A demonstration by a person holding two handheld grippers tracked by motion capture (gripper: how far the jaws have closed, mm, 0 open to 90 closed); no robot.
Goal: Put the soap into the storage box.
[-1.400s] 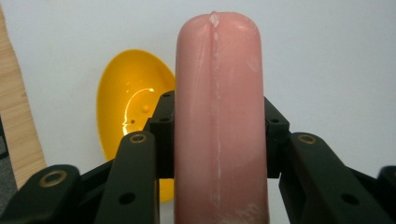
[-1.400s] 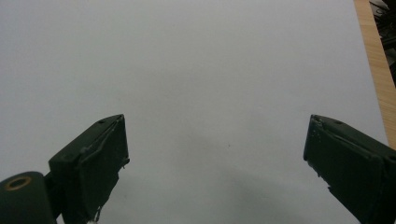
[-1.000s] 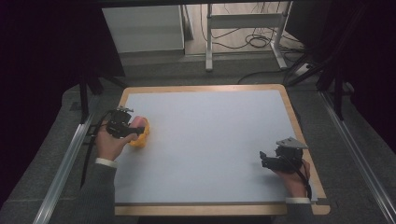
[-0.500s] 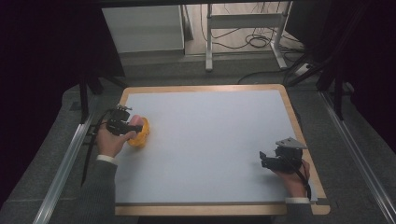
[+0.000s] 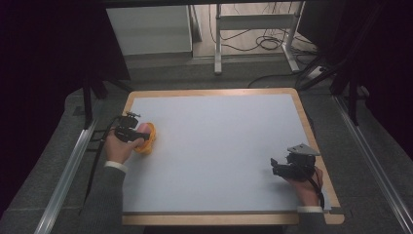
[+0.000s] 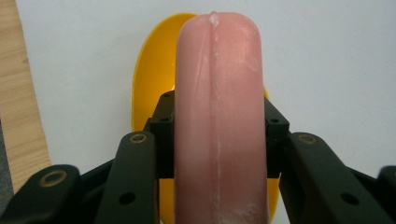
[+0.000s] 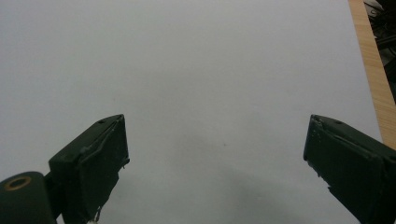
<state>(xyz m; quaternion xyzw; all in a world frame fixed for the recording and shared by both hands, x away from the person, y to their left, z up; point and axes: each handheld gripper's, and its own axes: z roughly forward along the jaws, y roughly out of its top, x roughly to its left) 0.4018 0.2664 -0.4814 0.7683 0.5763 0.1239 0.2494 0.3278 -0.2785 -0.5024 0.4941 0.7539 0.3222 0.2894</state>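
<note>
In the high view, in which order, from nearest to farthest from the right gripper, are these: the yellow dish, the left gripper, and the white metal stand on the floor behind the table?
1. Yellow dish, at the table's left side, under the pink sausage.
2. Left gripper, just beyond the dish, at the left edge.
3. White metal stand, on the floor past the far edge.

All are measured from the right gripper, near the right front corner.

Grey sleeves, white cuffs; black grippers, brass screws.

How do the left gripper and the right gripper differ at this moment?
The left gripper is shut on a pink sausage above a yellow dish; the right gripper is open and holds nothing. The left is at the table's left edge, the right near its front right corner. Both have black jaws.
</note>
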